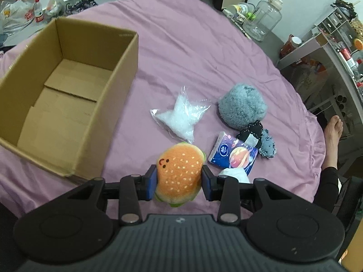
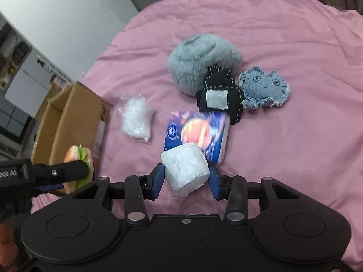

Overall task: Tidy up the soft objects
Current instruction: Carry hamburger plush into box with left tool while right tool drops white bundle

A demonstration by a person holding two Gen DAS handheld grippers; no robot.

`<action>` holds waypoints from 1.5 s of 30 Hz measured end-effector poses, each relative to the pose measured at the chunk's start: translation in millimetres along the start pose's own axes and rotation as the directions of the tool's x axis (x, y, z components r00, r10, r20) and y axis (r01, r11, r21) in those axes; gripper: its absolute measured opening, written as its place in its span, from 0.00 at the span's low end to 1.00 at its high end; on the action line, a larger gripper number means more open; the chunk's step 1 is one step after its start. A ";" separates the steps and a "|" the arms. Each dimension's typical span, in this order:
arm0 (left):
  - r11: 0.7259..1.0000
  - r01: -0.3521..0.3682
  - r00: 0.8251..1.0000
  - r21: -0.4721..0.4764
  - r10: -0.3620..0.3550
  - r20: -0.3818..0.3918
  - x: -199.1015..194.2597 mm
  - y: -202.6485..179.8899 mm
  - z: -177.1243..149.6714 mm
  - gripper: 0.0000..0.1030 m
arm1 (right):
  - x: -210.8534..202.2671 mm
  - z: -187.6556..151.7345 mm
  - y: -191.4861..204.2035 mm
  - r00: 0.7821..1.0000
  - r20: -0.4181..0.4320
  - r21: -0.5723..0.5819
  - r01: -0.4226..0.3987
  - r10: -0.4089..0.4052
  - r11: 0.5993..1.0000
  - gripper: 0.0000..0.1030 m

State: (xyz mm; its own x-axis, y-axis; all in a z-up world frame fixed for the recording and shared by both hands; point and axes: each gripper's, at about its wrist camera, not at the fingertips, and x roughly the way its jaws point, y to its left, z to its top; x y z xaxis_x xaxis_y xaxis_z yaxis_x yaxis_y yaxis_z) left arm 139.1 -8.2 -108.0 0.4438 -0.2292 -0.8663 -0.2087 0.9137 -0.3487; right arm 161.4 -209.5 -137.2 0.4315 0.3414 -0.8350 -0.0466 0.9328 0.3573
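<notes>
Between the left claw's (image 1: pixel 179 182) pads, a round stitched plush burger (image 1: pixel 178 175).

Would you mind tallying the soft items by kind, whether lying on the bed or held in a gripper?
Plush toys: 4 - burger, grey ball, black patch toy, denim face
Tissue items: 2 - pack, roll
Bagged white star: 1
Total: 7

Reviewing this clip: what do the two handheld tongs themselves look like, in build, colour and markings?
Both match. The left tongs and right tongs have matte black bodies, two round black discs on either side, black linkage bars with silver rivets, and blue pads on the fingertips. A ribbed grey-black panel sits at the centre. Seen side-on from the right wrist, the left tongs carry white lettering, partly cut off.
</notes>
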 end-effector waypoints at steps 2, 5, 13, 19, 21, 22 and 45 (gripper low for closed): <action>1.000 -0.003 1.000 0.004 0.003 0.010 -5.8 4.1 0.3 0.38 | -9.2 -0.7 1.0 1.000 0.026 0.023 0.004 -0.005 1.000 0.39; 1.000 -0.003 1.000 0.011 0.003 0.023 -13.0 10.3 1.0 0.38 | -20.7 -2.1 4.0 0.998 0.063 0.049 -0.002 -0.001 0.999 0.39; 0.995 -0.018 0.996 0.096 0.010 0.088 -37.3 17.1 7.4 0.38 | -38.5 -4.2 30.9 0.990 0.138 0.034 -0.010 0.005 0.999 0.40; 0.991 -0.039 0.991 0.130 0.021 0.133 -48.6 23.5 16.8 0.38 | -47.2 4.8 56.9 0.983 0.184 0.001 0.008 -0.008 1.000 0.40; 0.990 -0.050 0.989 0.134 0.030 0.147 -52.0 26.8 20.7 0.38 | -50.3 6.8 64.7 0.980 0.199 -0.005 -0.004 0.005 1.000 0.40; 0.990 -0.054 0.988 0.133 0.033 0.152 -53.6 28.7 23.6 0.38 | -51.5 7.9 69.3 0.979 0.205 -0.009 -0.008 0.009 1.000 0.40; 0.980 -0.148 0.973 0.130 0.121 0.195 -45.4 77.1 74.9 0.38 | -13.9 17.5 158.0 0.964 0.209 -0.098 -0.145 0.162 0.985 0.40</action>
State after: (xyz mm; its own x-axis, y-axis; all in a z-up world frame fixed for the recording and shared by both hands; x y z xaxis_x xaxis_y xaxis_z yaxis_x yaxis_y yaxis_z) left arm 168.1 97.8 -68.8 0.5764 -0.0475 -0.8158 -0.1569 0.9733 -0.1675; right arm 163.8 -68.9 -61.8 0.5970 0.4566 -0.6596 -0.1965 0.8804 0.4315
